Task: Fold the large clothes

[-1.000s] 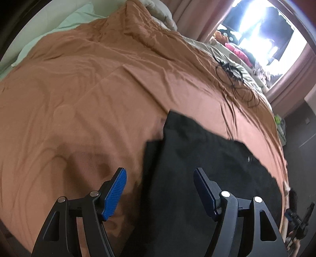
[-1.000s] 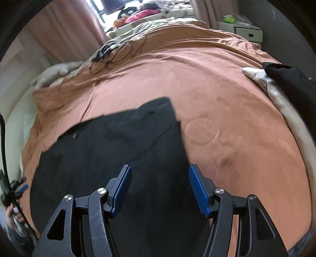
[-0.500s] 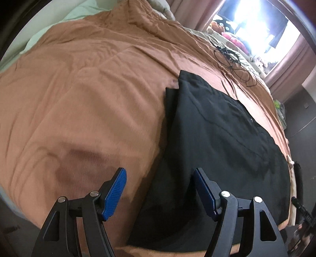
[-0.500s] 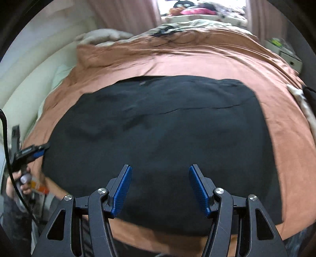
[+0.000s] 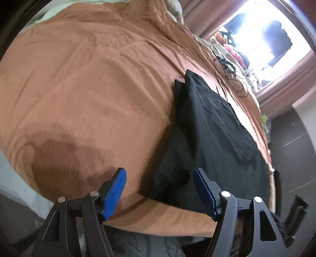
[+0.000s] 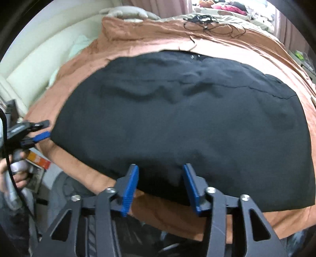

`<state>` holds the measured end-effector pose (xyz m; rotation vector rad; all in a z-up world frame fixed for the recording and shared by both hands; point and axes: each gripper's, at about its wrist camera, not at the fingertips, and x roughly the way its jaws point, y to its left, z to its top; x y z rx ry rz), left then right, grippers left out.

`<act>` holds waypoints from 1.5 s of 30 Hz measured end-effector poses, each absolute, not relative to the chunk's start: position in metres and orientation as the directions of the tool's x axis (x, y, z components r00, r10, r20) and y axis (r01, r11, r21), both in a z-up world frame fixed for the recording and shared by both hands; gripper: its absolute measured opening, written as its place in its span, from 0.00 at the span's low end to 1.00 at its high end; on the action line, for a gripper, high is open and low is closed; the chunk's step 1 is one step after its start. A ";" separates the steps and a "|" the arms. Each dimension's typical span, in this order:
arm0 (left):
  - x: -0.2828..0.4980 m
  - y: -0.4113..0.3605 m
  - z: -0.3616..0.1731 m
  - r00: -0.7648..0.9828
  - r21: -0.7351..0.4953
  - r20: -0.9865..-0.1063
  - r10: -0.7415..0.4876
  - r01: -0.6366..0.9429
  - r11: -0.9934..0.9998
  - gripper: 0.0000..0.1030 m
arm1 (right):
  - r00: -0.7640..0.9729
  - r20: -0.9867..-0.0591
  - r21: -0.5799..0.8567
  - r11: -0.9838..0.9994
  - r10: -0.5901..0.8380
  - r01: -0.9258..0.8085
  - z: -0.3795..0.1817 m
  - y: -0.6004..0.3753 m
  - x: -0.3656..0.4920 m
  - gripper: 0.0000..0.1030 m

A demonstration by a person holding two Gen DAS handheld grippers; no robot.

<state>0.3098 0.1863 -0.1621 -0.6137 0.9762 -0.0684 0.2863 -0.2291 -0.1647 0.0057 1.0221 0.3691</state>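
A large black garment (image 6: 187, 122) lies spread flat on a bed with a brown cover (image 6: 158, 41). It also shows in the left wrist view (image 5: 213, 138), stretching away to the right. My left gripper (image 5: 158, 187) is open and empty, at the near left corner of the garment by the bed's edge. It shows from the side in the right wrist view (image 6: 37, 132). My right gripper (image 6: 160, 183) is open, its jaws set either side of the garment's near hem at the bed's front edge.
A tangle of black cable (image 6: 209, 23) lies on the far part of the bed. Pillows (image 6: 126, 11) and a pale headboard (image 6: 39, 51) are at the far left. A bright window (image 5: 262, 33) with clutter below it is beyond the bed.
Both grippers have pulled back to the bed's near edge. The right gripper's jaws have narrowed and now straddle the garment's hem. The left gripper has dropped toward the garment's left corner.
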 end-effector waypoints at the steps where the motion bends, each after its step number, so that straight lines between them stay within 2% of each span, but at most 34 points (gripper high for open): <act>1: 0.308 0.187 -0.164 0.568 -0.524 -0.754 -0.331 -0.214 0.824 0.70 | 0.462 -0.838 0.165 0.942 0.290 -0.292 -0.168 -0.227 0.289 0.43; 8: 0.312 0.185 -0.181 0.548 -0.580 -0.738 -0.393 -0.219 0.785 0.69 | 0.428 -0.869 0.159 0.958 0.250 -0.237 -0.185 -0.222 0.325 0.41; 12: 0.325 0.179 -0.184 0.555 -0.593 -0.730 -0.399 -0.223 0.774 0.69 | 0.411 -0.884 0.149 0.967 0.224 -0.207 -0.189 -0.219 0.354 0.36; 14: 0.330 0.177 -0.184 0.554 -0.593 -0.731 -0.398 -0.227 0.773 0.59 | 0.407 -0.889 0.141 0.972 0.208 -0.190 -0.189 -0.218 0.371 0.32; 26: 0.327 0.184 -0.191 0.563 -0.637 -0.725 -0.397 -0.330 0.696 0.45 | 0.413 -0.900 0.107 0.989 0.139 -0.099 -0.183 -0.219 0.461 0.20; 33: 0.320 0.184 -0.190 0.562 -0.641 -0.729 -0.391 -0.360 0.678 0.45 | 0.411 -0.901 0.125 0.991 0.137 -0.057 -0.185 -0.227 0.507 0.15; 39: 0.314 0.180 -0.191 0.555 -0.678 -0.710 -0.433 -0.376 0.631 0.45 | 0.416 -0.898 0.135 0.990 0.143 -0.049 -0.185 -0.229 0.538 0.14; 42: 0.314 0.179 -0.194 0.566 -0.686 -0.705 -0.427 -0.391 0.614 0.45 | 0.426 -0.894 0.136 0.990 0.140 -0.040 -0.184 -0.231 0.549 0.10; 45: 0.316 0.180 -0.196 0.575 -0.694 -0.701 -0.423 -0.409 0.593 0.43 | 0.427 -0.886 0.175 0.983 0.180 -0.050 -0.173 -0.235 0.548 0.10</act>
